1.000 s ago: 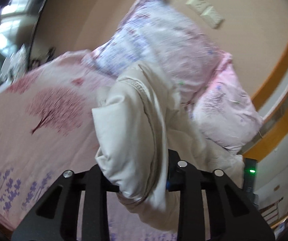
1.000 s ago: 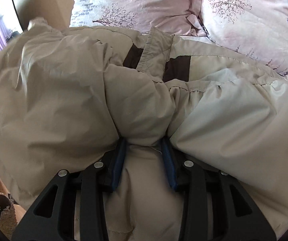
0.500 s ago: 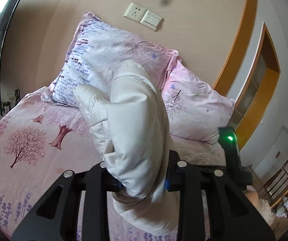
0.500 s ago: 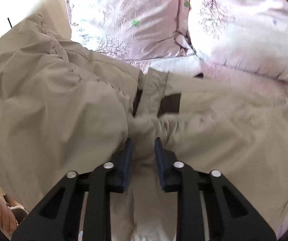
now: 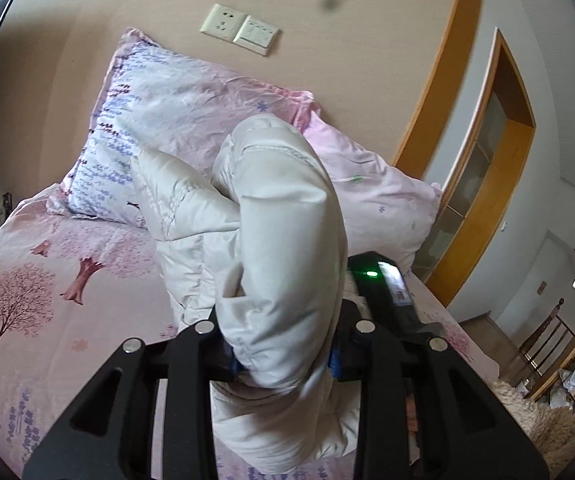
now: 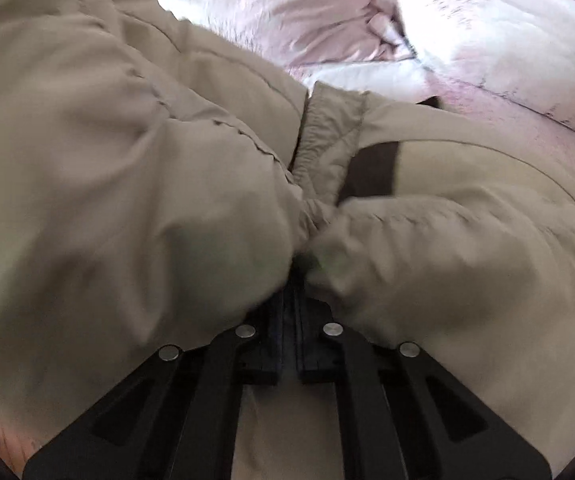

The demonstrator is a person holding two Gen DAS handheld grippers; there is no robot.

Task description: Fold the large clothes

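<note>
A puffy cream-beige padded jacket (image 5: 279, 240) is held up over the bed. My left gripper (image 5: 283, 360) is shut on a thick roll of the jacket, which rises between its fingers and hides the fingertips. In the right wrist view the jacket (image 6: 127, 200) fills most of the frame, with a collar flap and dark patches (image 6: 371, 172) near the middle. My right gripper (image 6: 293, 288) is shut tight on a pinch of the jacket fabric, its fingertips buried in the folds. The right gripper's body with a green light (image 5: 383, 292) shows in the left wrist view.
The bed has a pink sheet with a tree print (image 5: 47, 288). Two pink pillows (image 5: 191, 128) (image 5: 379, 208) lean on the beige wall under a socket and switch (image 5: 239, 28). A wooden door frame (image 5: 487, 168) and furniture stand to the right.
My right gripper's jaws have closed from a wide grip to a tight pinch on the jacket. My left gripper has lifted and tilted up with the jacket roll, so the wall and door now show.
</note>
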